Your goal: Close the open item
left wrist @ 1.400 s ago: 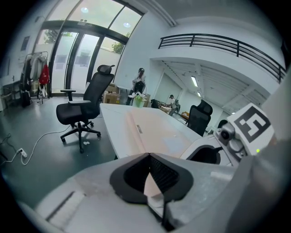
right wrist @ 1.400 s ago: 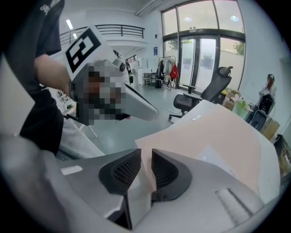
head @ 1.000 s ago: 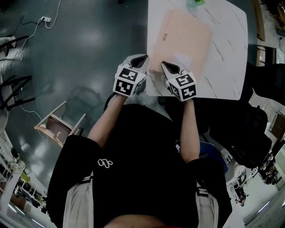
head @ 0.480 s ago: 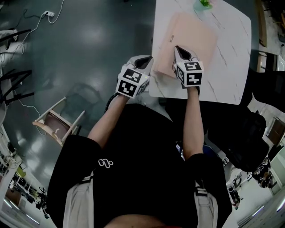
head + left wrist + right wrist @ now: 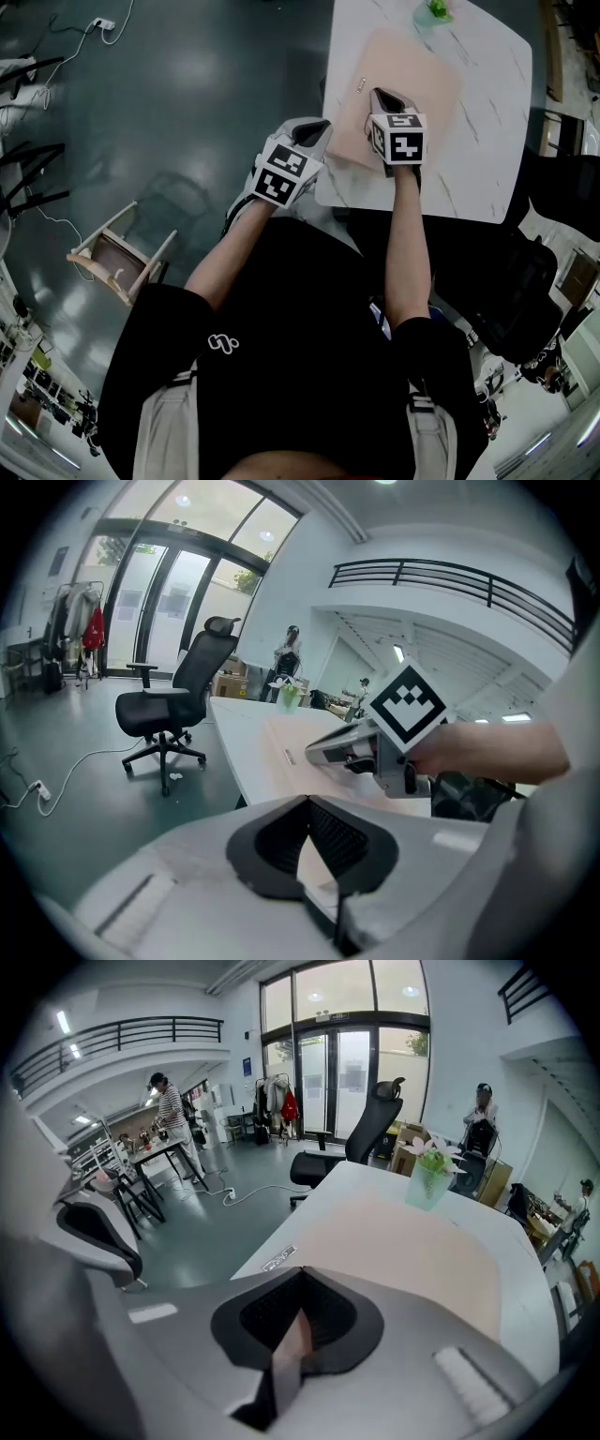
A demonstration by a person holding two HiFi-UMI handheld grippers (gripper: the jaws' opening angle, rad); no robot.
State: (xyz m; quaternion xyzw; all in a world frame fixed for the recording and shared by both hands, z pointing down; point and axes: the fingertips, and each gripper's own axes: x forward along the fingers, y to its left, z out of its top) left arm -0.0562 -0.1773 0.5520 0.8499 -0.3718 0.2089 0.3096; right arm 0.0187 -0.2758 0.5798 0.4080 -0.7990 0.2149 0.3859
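- A flat peach-pink rectangular case with rounded corners lay on a white marble-patterned table. Its top face was level and it looked closed.
- A small metal label was at the left edge of the case.
- A glass vase with a green plant stood at the far end of the table, just beyond the case.
- The right gripper was over the near part of the case, pointing towards the vase. Its jaws were together and nothing was between them. I could not tell if it touched the case.
- The left gripper was at the near left corner of the table, beside the case and apart from it. Its jaws were also pressed together and held nothing.
- The dark grey glossy floor carried a white power strip with a cable and a light wooden chair.
- A black office chair stood near the table.
- Tall glass doors closed the far wall, and a balcony with a black railing ran above.
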